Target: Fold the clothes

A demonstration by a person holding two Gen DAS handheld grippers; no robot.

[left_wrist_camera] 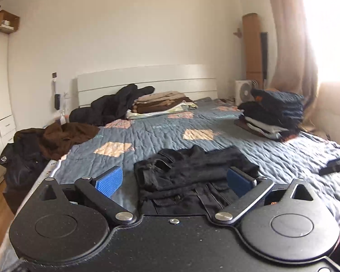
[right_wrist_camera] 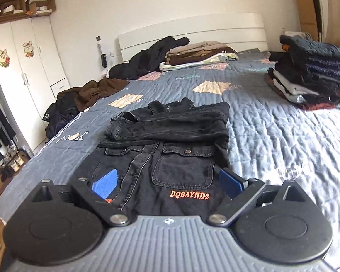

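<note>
A black denim jacket (right_wrist_camera: 170,140) with orange lettering lies partly folded on the blue quilted bed (right_wrist_camera: 272,136), its sleeves and collar laid over the chest pockets. My right gripper (right_wrist_camera: 167,181) hovers open just above the jacket's near hem, blue pads spread to either side of the lower front. From the left wrist view the same jacket (left_wrist_camera: 192,172) sits straight ahead, and my left gripper (left_wrist_camera: 174,179) is open above its near edge, holding nothing. At the right edge of that view a dark piece of the other gripper (left_wrist_camera: 335,165) shows.
A stack of folded dark clothes (right_wrist_camera: 306,77) stands at the right of the bed. Folded beige and brown items (right_wrist_camera: 199,54) and a black coat (right_wrist_camera: 151,56) lie by the headboard. A brown garment (right_wrist_camera: 97,90) and dark jacket (right_wrist_camera: 59,115) hang off the left edge. White wardrobe (right_wrist_camera: 22,79) at left.
</note>
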